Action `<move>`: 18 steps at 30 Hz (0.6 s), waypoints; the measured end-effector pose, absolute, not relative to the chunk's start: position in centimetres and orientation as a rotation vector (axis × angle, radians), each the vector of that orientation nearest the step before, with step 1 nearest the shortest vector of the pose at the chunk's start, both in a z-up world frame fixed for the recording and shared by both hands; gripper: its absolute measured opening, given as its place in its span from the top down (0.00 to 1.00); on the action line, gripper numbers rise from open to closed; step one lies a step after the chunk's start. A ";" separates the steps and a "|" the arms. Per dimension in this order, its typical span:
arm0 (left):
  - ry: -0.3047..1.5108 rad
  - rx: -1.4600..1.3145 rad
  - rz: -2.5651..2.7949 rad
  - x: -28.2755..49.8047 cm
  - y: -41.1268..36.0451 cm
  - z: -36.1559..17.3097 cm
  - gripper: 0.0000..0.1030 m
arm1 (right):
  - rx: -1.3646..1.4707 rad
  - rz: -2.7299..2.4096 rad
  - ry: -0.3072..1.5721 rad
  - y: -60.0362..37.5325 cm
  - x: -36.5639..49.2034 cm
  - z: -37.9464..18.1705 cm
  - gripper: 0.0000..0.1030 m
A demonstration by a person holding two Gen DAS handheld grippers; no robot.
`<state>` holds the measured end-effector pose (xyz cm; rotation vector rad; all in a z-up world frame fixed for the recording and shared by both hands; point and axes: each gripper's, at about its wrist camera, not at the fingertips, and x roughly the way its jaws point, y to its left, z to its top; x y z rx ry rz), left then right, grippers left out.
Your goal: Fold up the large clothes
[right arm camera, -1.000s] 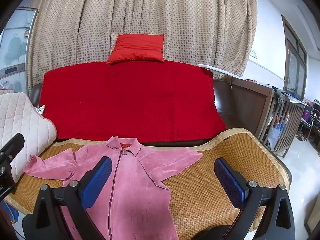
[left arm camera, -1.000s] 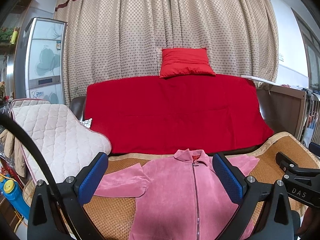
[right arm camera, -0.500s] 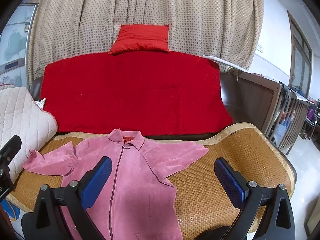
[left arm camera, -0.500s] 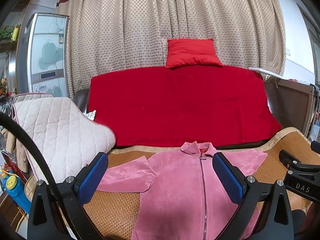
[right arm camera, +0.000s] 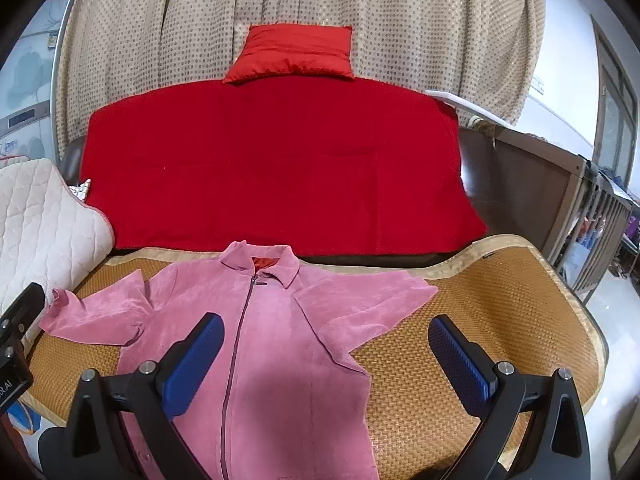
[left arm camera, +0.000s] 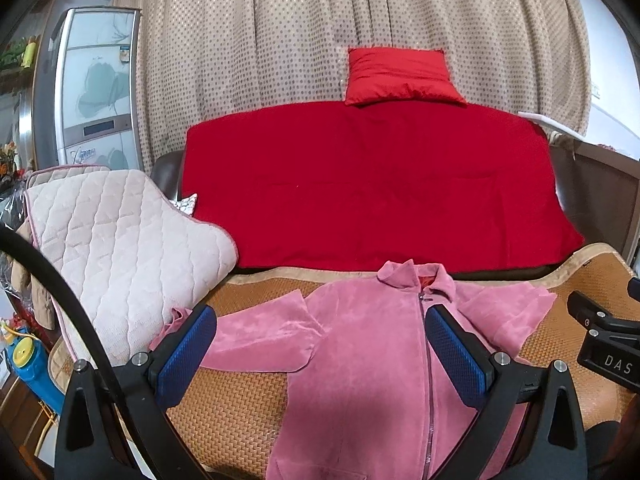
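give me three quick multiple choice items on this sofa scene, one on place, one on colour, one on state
1. Where does the small red cushion sit?
A. on the floor
B. atop the sofa back
C. on the jacket

2. What colour is the zip-front suede jacket?
A. pink
B. green
C. white

3. How is the left tool?
A. clamping a sleeve
B. shut, empty
C. open, holding nothing

Answers: 1 B, it rests above the red blanket. 2 A, it lies pink on the woven mat. 3 C, its blue pads stand apart, like the right tool.
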<state>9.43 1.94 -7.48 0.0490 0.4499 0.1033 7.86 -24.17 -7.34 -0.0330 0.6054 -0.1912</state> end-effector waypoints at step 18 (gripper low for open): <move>0.838 0.057 0.018 24.6 0.9 -21.2 0.00 | 0.320 -0.009 0.743 -40.1 19.2 -18.8 0.00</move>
